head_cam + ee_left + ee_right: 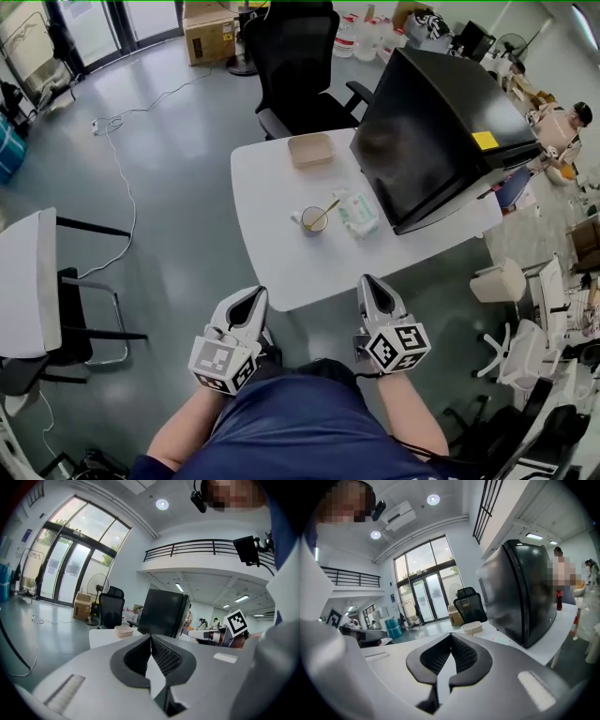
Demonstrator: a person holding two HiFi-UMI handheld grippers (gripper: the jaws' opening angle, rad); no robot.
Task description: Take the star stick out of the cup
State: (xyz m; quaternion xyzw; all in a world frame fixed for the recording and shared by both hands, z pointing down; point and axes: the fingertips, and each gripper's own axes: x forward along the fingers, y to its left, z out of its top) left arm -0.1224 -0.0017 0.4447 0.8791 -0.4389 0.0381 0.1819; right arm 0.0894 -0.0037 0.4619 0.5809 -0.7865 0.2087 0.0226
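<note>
A small white cup [314, 221] stands near the middle of the white table [272, 202]. A thin yellowish stick [326, 211] leans out of it to the upper right; its star end is too small to make out. My left gripper [250, 298] and right gripper [373, 285] hang side by side just off the table's near edge, well short of the cup. Both are shut with nothing between the jaws. The left gripper [151, 638] and right gripper [451, 635] each show their ribbed pads meeting at the tip, and neither gripper view shows the cup.
A tan tray [311, 149] lies at the table's far side, a wipes packet [357, 212] just right of the cup. A big black box [441, 131] fills the table's right end. A black office chair [300, 66] stands behind, another chair [42, 291] at left.
</note>
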